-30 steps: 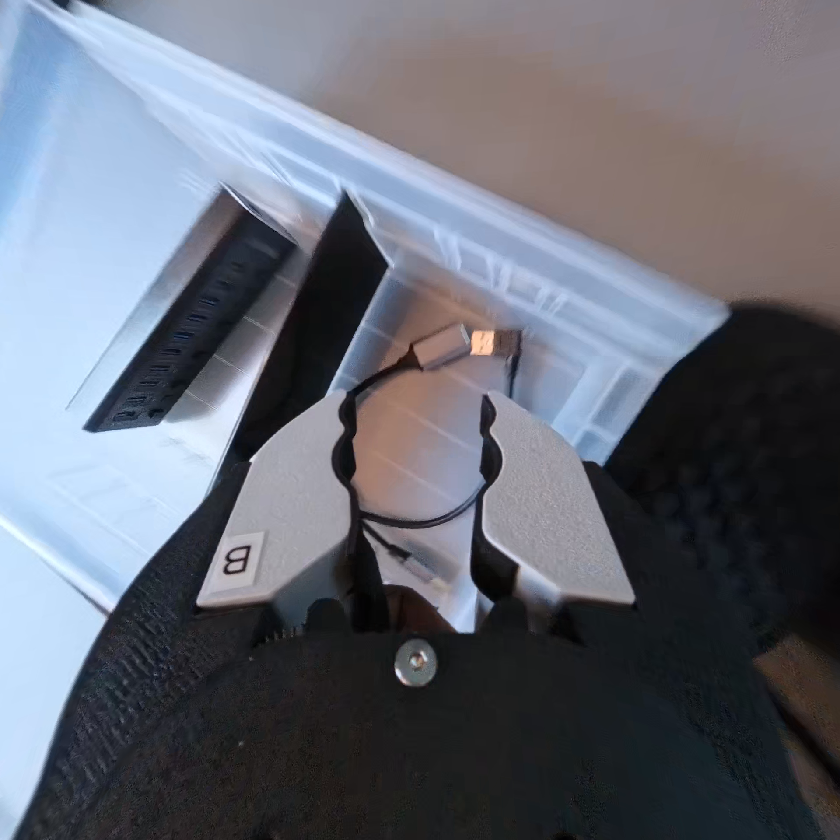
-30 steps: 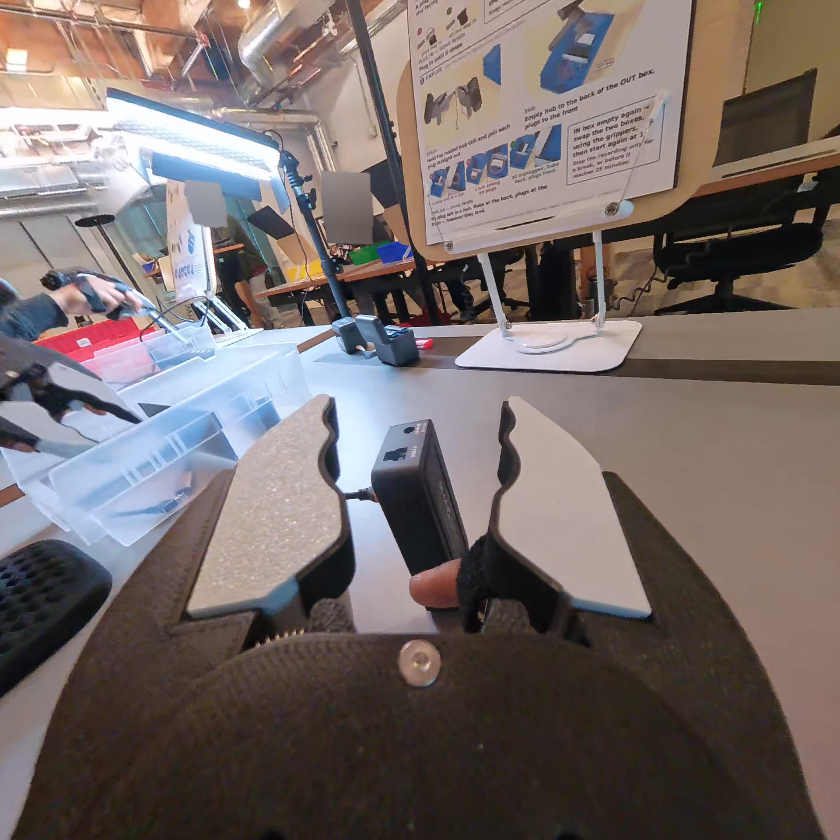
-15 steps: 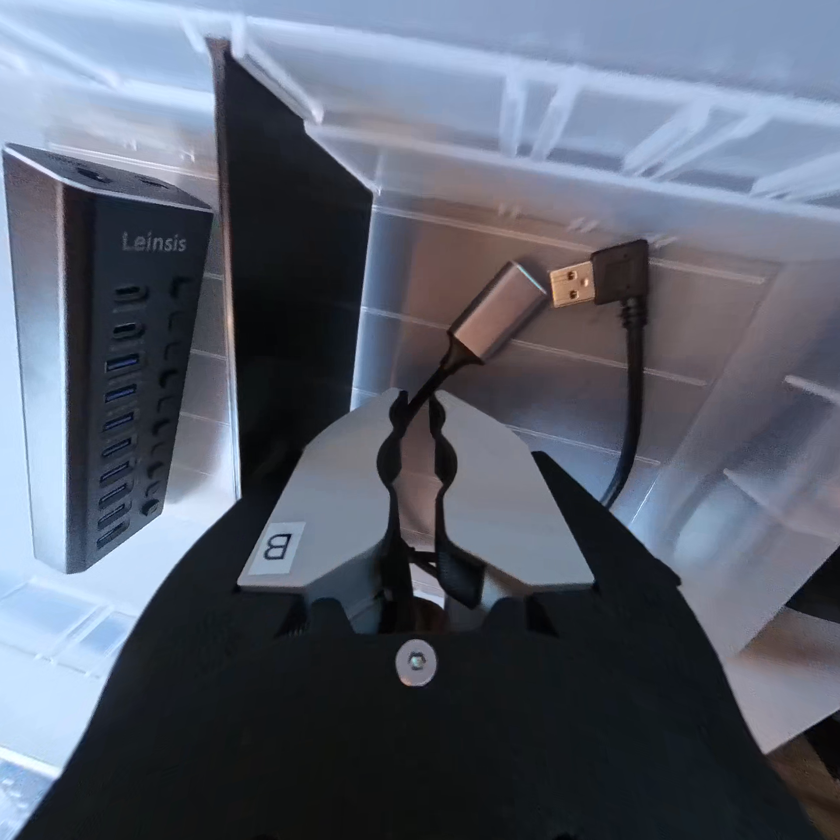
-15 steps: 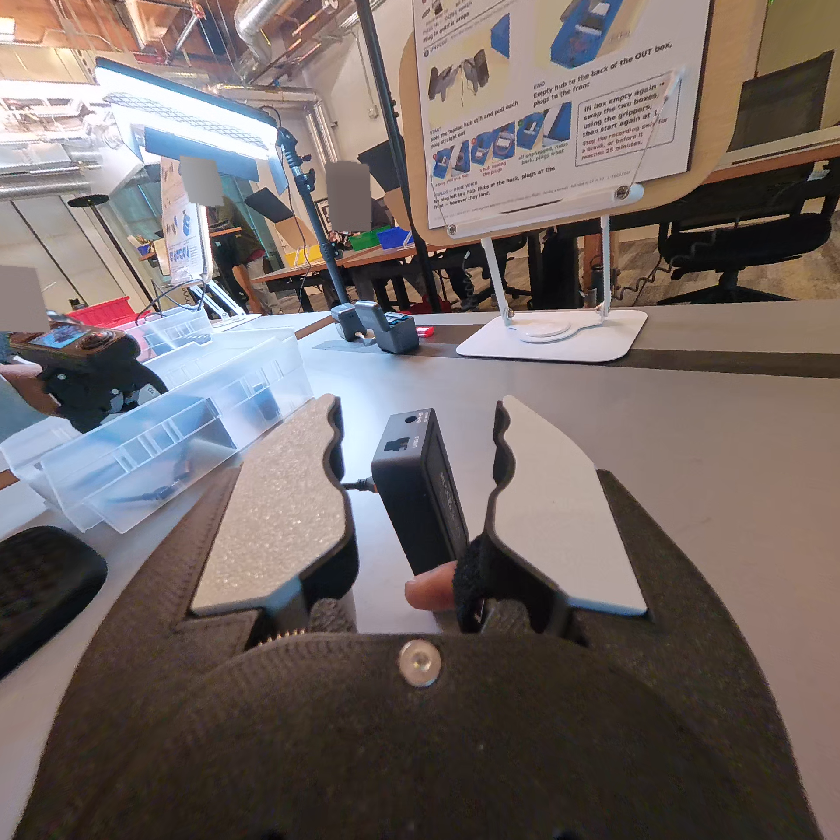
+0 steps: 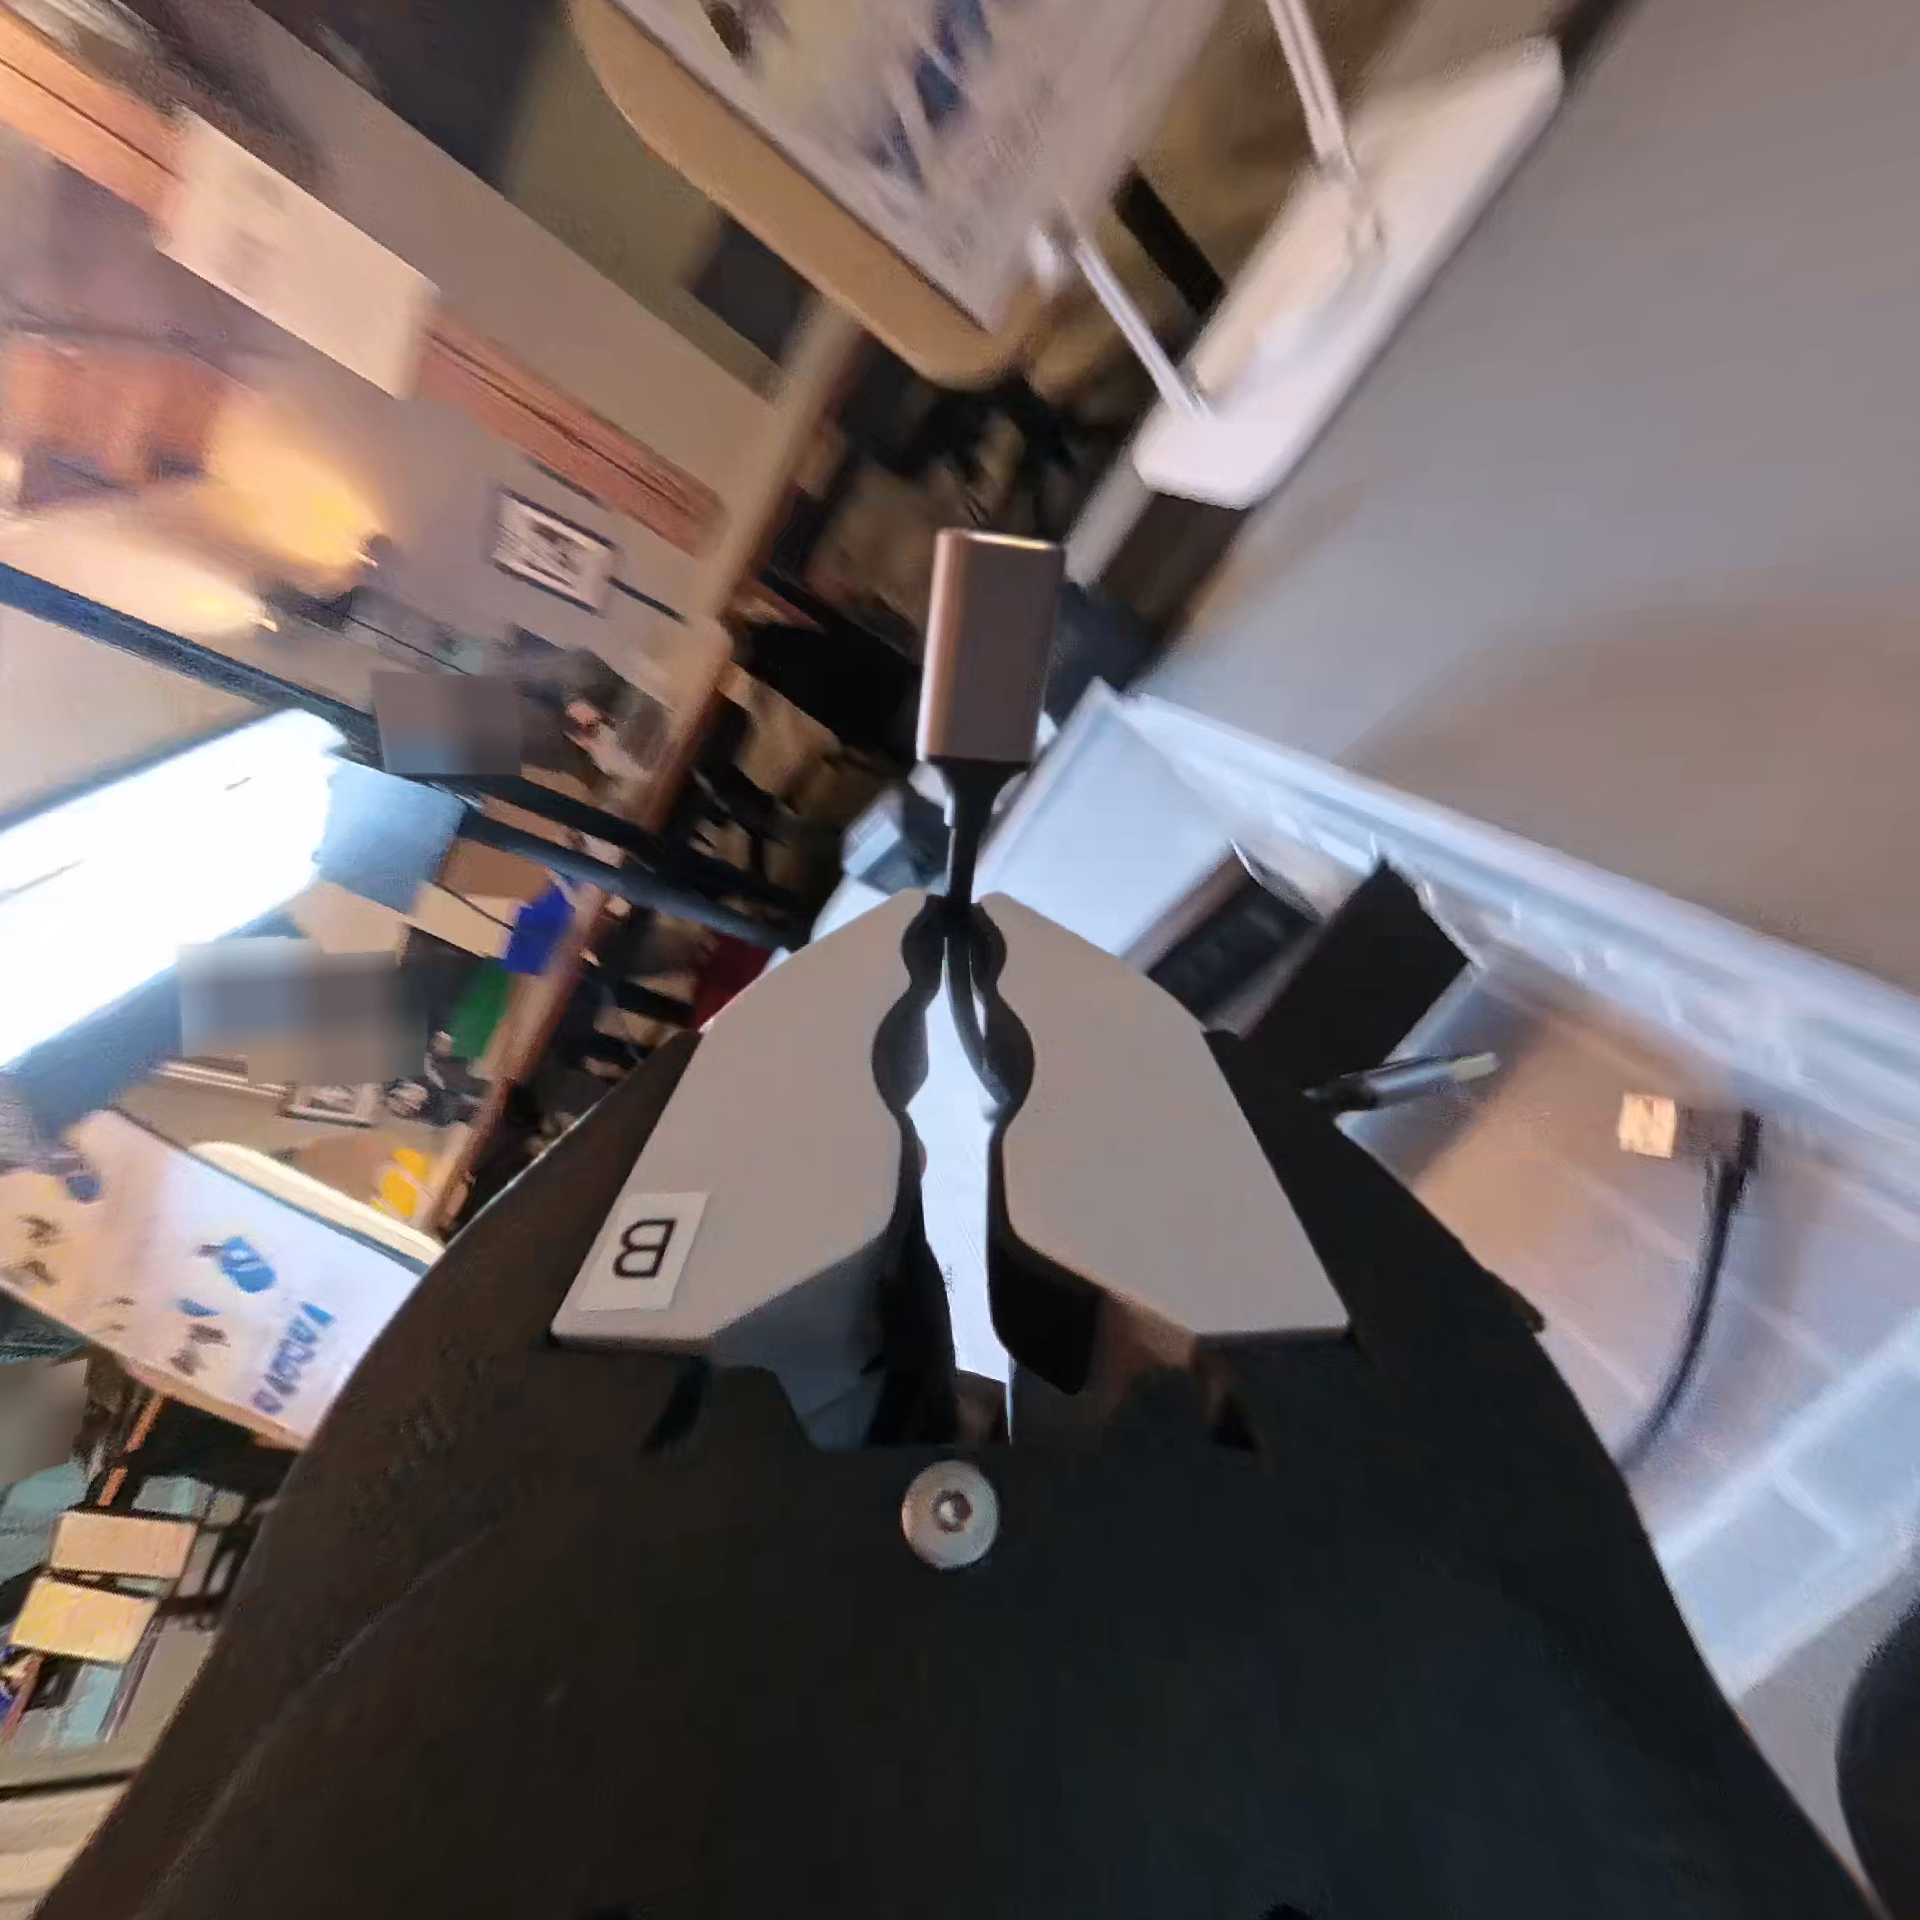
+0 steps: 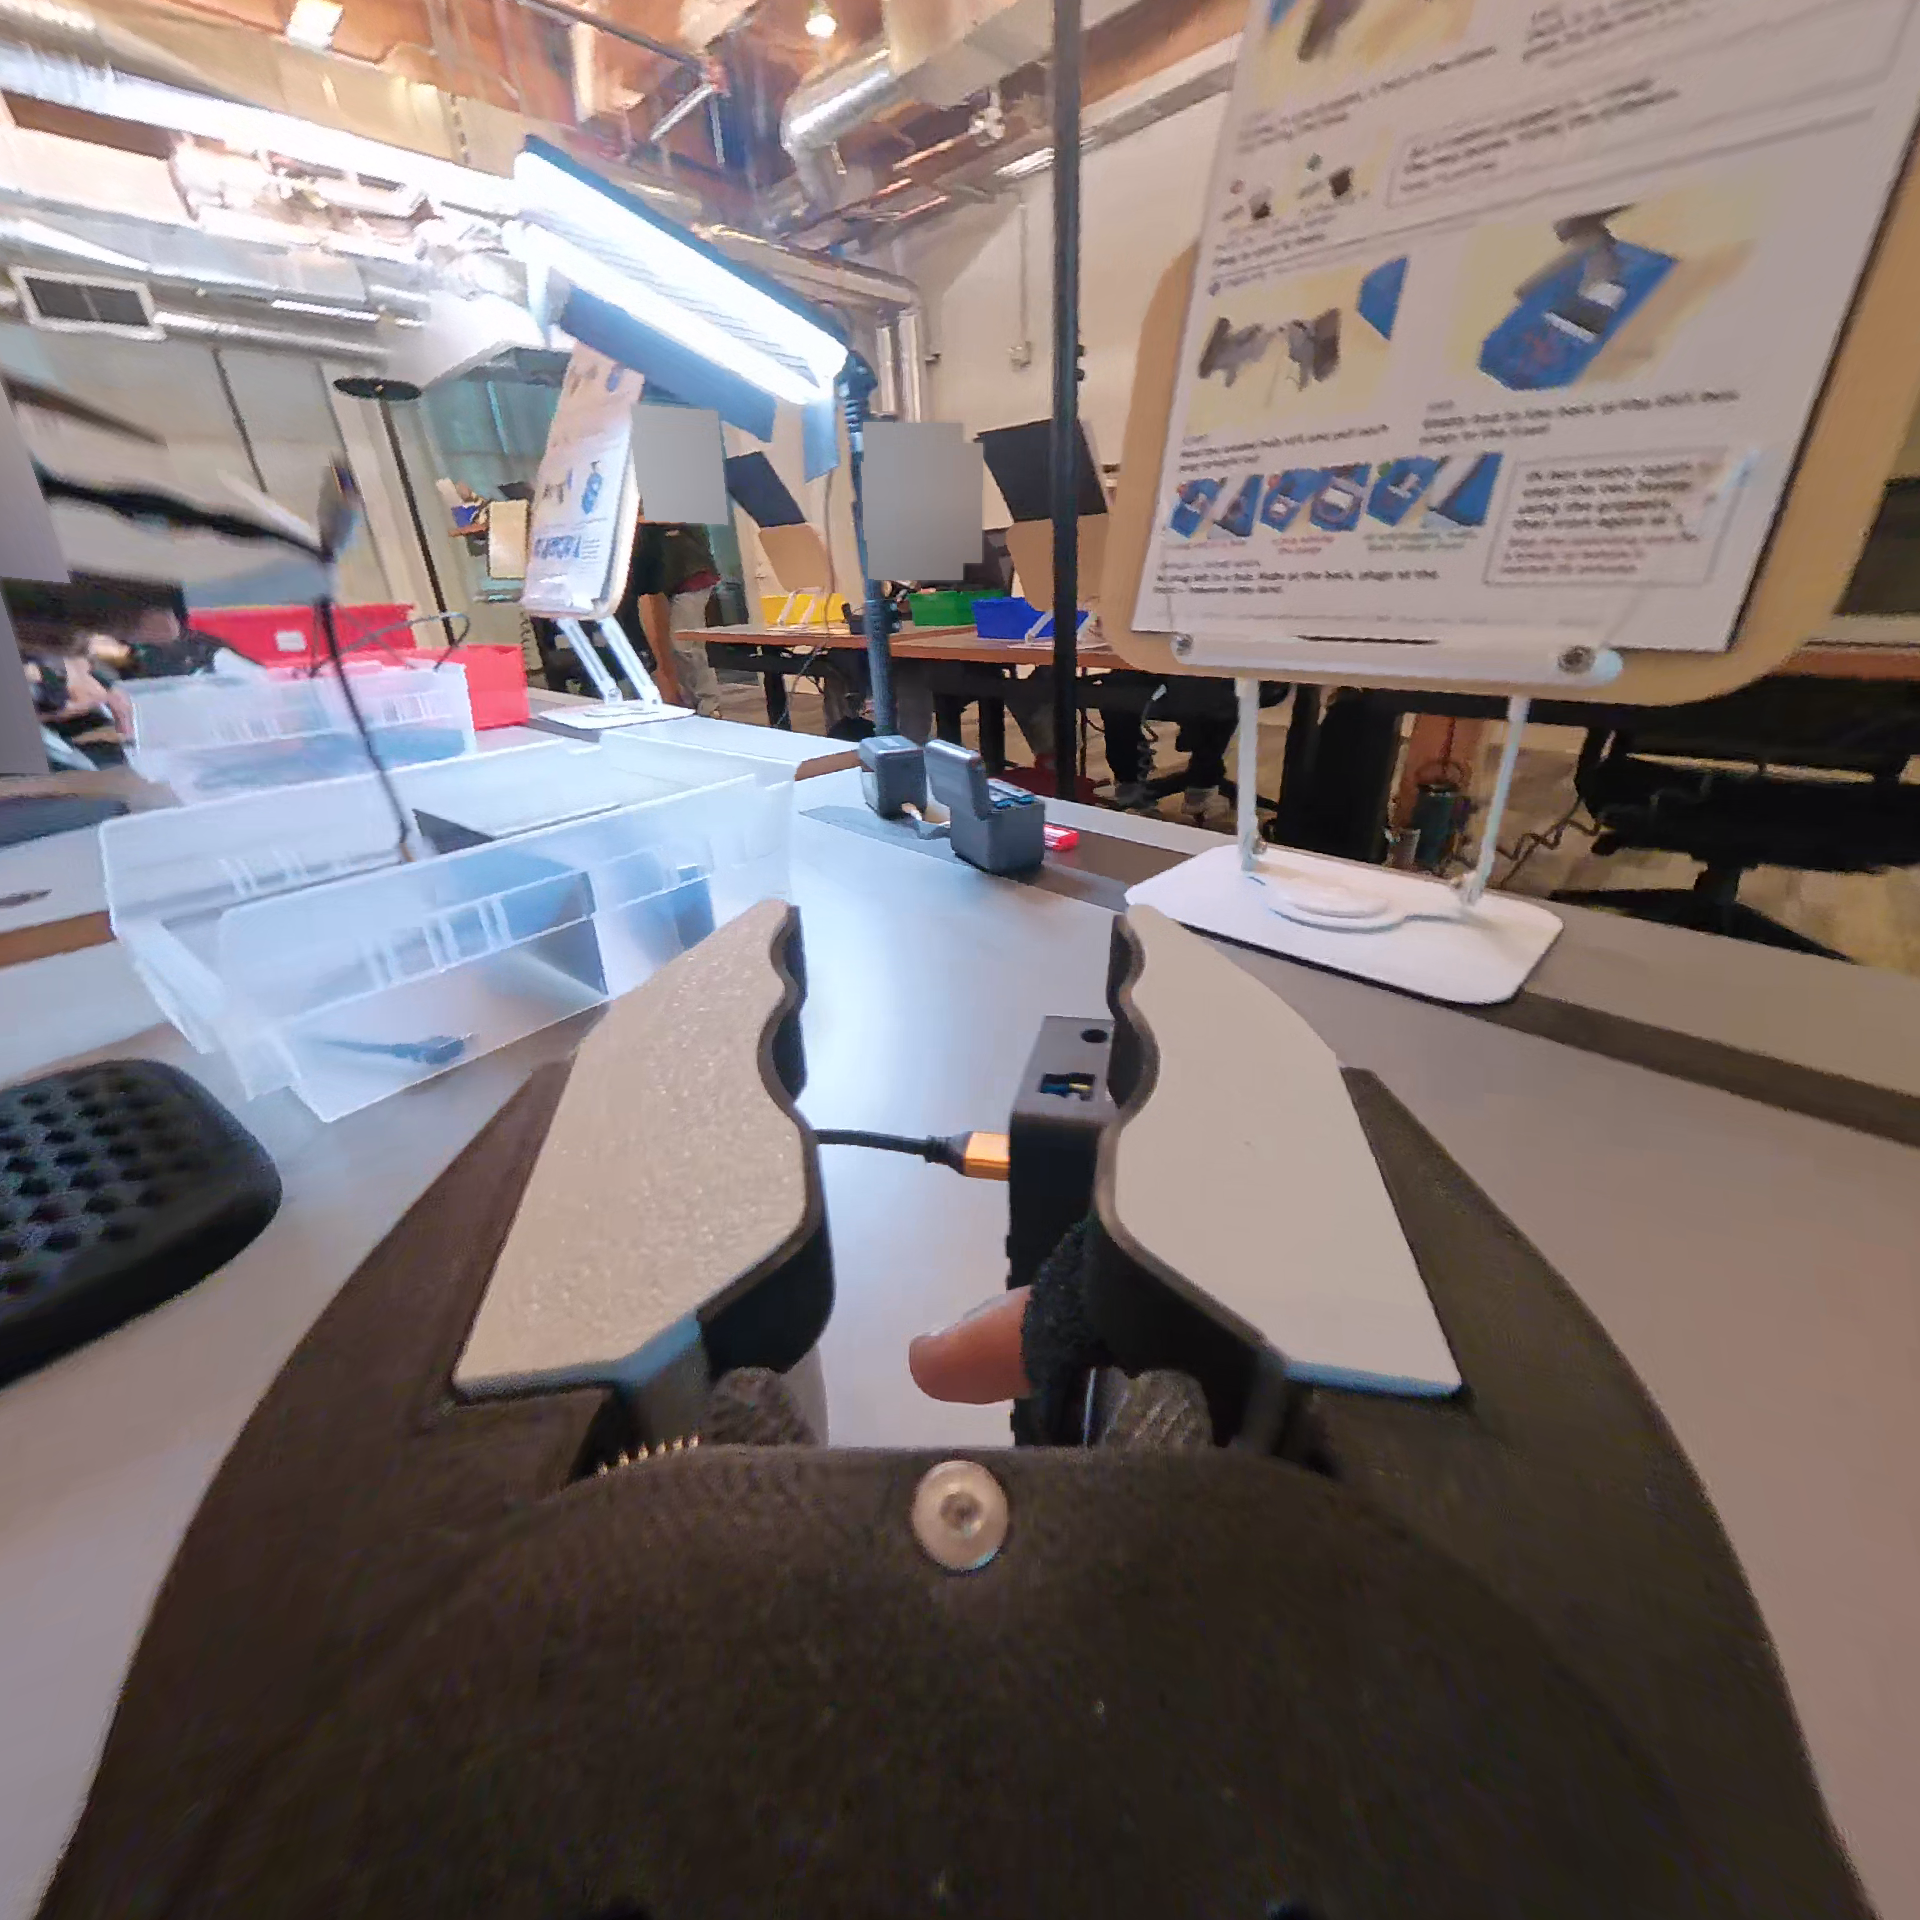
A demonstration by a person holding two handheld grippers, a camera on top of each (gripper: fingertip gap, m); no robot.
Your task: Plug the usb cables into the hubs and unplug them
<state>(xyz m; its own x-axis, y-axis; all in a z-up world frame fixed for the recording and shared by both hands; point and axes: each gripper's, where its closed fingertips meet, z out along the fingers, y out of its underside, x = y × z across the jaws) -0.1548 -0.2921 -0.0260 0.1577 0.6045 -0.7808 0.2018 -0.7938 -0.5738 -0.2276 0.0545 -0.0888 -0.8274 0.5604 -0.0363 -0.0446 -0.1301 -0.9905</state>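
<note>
My left gripper [image 5: 954, 914] is shut on a thin black USB cable [image 5: 961, 997]. The cable's grey metal connector [image 5: 989, 649] sticks out past the fingertips, lifted above the clear bin [image 5: 1558, 935]. The same cable hangs blurred over the bin in the right wrist view [image 6: 358, 707]. A dark multi-port hub [image 5: 1236, 925] lies in the bin beside a black divider [image 5: 1382, 956]. My right gripper [image 6: 956, 925] is open around a small black hub [image 6: 1060, 1101] on the table, which rests against the right finger. A cable with a gold plug [image 6: 977, 1155] is plugged into its side.
Two more cable plugs [image 5: 1647, 1127] lie in the bin. The clear bins [image 6: 416, 935] stand left of my right gripper, with a black perforated pad [image 6: 104, 1174] in front. An instruction board on a white stand [image 6: 1351, 914] and small grey devices [image 6: 977, 821] stand behind. A fingertip [image 6: 966, 1361] shows between the jaws. Tip to tip, the grippers are about 35 cm apart. My left gripper's tips are some 20 cm from the dark multi-port hub [image 5: 1236, 925].
My left gripper closed on the black cable in the bin and lifted it out, swinging upward. My right gripper shifted so the small hub now sits against its right finger.
</note>
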